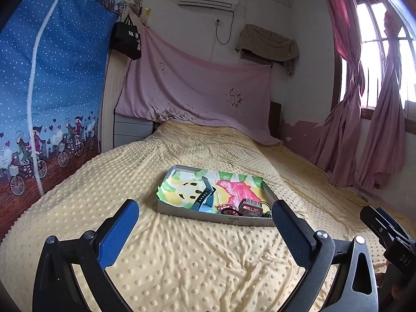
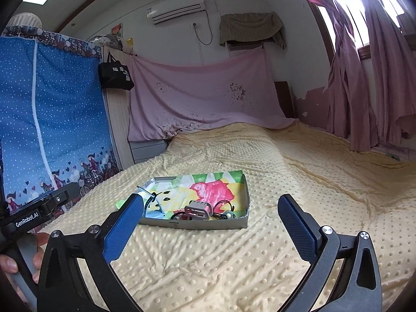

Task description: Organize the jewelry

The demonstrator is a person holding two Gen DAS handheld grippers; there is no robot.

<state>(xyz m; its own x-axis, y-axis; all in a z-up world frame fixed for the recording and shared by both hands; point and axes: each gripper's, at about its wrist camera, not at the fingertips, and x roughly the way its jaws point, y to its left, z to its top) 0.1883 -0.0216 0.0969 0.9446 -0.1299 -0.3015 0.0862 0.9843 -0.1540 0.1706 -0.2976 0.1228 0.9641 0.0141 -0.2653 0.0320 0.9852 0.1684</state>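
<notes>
Both my claws, left [image 1: 205, 223] and right [image 2: 212, 219], are wide apart and hold nothing; the tray [image 2: 197, 224] sits just ahead; I should go slow and pick one small thing, the grey clip [image 2: 199, 209].

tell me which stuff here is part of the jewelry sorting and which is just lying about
Part of the job:
- shallow grey cardboard tray with colourful cartoon lining
- dark blue wristband
- grey ridged clasp-like piece
- red and black tangle of cords

Just lying about:
- black tote bag hanging by the wardrobe
- pink sheet draped at the headboard
- yellow dotted blanket
</notes>
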